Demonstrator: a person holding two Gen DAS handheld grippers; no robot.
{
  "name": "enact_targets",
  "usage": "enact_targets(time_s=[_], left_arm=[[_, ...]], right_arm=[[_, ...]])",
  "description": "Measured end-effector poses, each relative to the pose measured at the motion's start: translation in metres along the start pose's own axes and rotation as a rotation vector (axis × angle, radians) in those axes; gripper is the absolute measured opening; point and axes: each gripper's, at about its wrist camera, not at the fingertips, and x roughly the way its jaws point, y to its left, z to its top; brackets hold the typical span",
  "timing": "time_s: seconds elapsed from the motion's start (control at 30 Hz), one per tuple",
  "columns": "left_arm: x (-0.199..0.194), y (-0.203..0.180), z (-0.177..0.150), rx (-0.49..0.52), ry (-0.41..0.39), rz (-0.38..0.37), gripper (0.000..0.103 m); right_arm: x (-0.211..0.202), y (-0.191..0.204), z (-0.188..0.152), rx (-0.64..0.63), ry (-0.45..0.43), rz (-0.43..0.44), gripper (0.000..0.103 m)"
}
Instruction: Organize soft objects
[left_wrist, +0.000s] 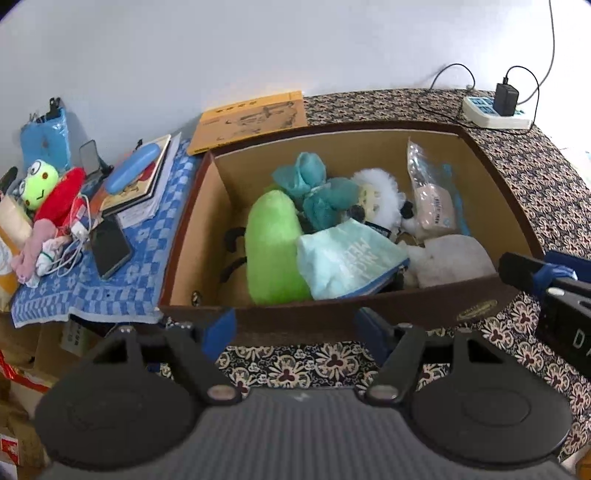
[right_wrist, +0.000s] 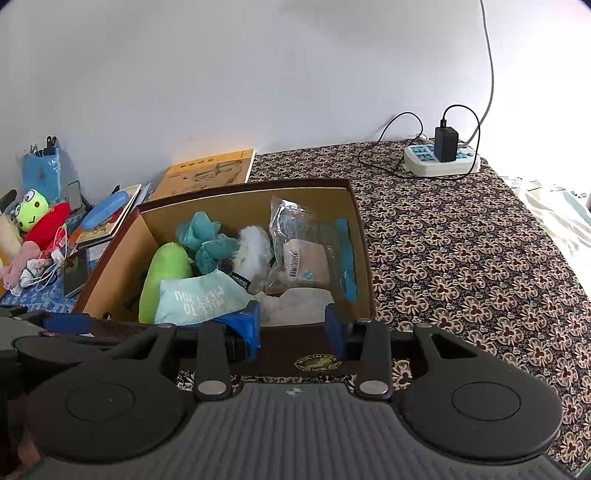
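Right now my left gripper (left_wrist: 293, 328) hangs wide open and empty at the near wall of the cardboard box (left_wrist: 332, 314), and my right gripper (right_wrist: 293, 326) is part open, holding nothing. The remaining soft toys, the frog plush (left_wrist: 38, 182) among them, lie well off to the left on the blue cloth (left_wrist: 110, 295), nearer my left hand.

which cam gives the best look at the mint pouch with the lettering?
Left wrist: the mint pouch lies large and unobstructed in the box, beside the green plush. In the right wrist view the pouch is smaller, its lower edge hidden behind the box's front wall and a blue-padded finger.
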Motion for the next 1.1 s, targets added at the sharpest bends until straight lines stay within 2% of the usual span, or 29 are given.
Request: enact_targets(time_s=[0.47, 0.9, 1.1], left_arm=[[0.005, -0.008, 0.001, 0.020, 0.006, -0.020, 0.069], [0.012, 0.001, 0.007, -0.002, 0.010, -0.015, 0.070], [0.012, 0.005, 0.012, -0.009, 0.020, -0.036, 0.070]], right_arm=[[-0.009, -0.005, -0.007, 0.015, -0.008, -0.056, 0.022], [0.002, -0.003, -0.004, 0.015, 0.006, -0.052, 0.022], [0.006, 0.000, 0.000, 0.008, -0.003, -0.049, 0.022]])
